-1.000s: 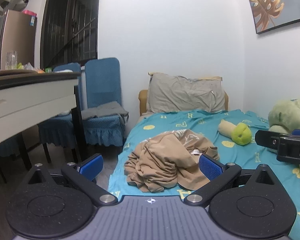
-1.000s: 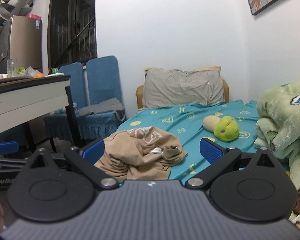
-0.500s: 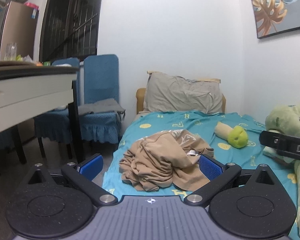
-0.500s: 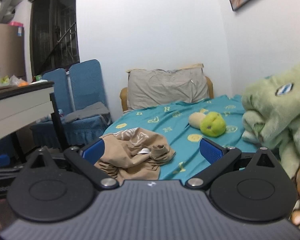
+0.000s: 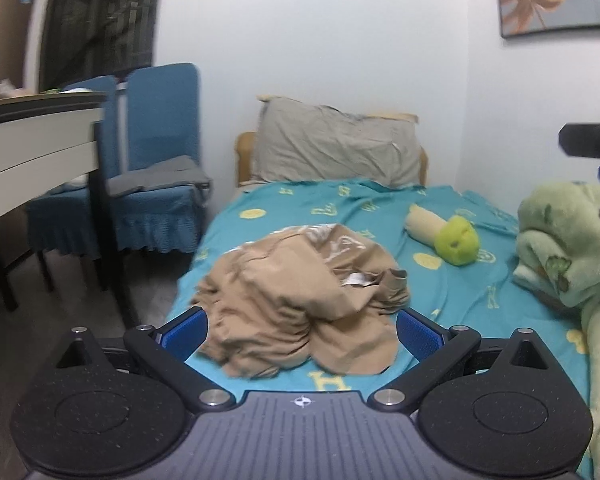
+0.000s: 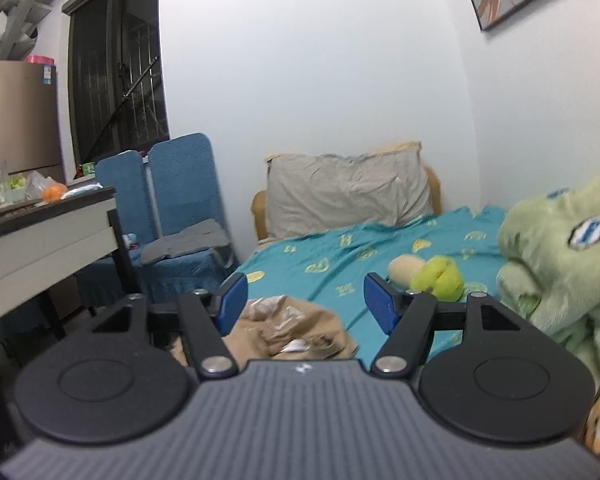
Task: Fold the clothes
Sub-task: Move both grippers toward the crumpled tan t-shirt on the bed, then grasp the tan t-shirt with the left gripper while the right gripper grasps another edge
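Note:
A crumpled tan garment (image 5: pixel 300 300) lies in a heap on the teal bedsheet (image 5: pixel 452 296), near the bed's front left edge. My left gripper (image 5: pixel 300 334) is open and empty, its blue pads on either side of the heap's near edge, apart from it. My right gripper (image 6: pixel 304 302) is open, narrower than before, and empty, above and behind the garment (image 6: pixel 292 328), which shows low between its fingers. The right gripper's body shows at the right edge of the left wrist view (image 5: pixel 592 146).
A grey pillow (image 5: pixel 336 152) leans at the head of the bed. A yellow-green plush toy (image 5: pixel 448 236) lies on the sheet at the right. A green blanket (image 5: pixel 568 248) is piled at the far right. Two blue chairs (image 5: pixel 156 184) and a desk (image 5: pixel 32 136) stand left of the bed.
Both grippers moved forward toward the garment. The right gripper rose and its jaws narrowed. The left gripper came closer, so the heap now sits between its pads.

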